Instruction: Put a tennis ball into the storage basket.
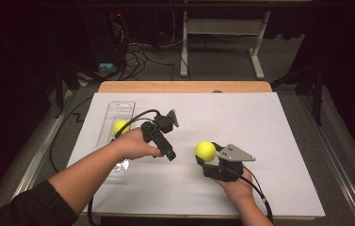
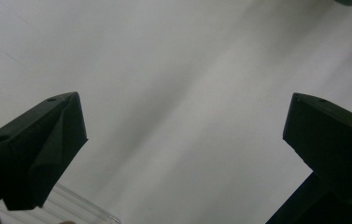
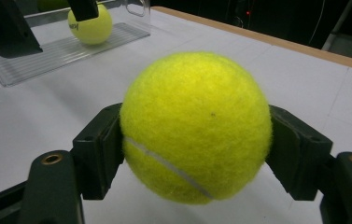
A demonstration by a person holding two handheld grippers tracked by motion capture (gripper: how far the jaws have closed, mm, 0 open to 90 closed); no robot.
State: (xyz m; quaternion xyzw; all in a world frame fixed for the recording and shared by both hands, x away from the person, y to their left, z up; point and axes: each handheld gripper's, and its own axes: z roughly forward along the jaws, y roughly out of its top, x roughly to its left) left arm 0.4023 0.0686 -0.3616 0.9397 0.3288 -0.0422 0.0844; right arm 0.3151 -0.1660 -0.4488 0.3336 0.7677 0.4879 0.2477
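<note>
Yellow ball (image 3: pixel 196 127) sits clamped in the right claw (image 1: pixel 206 157); left claw (image 2: pixel 183 135) gapes wide; carry it level toward the tray (image 1: pixel 114 123).

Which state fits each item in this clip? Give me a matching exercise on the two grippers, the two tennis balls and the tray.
Things:
1. left gripper
2. right gripper
3. tennis ball in the tray
4. clear plastic tray

States:
a. shut on a tennis ball
b. lying at the left side of the white table cover
c. open, fingers wide apart with nothing between them
d. resting loose, no gripper on it

Pairs: 1-c, 2-a, 3-d, 4-b
</note>
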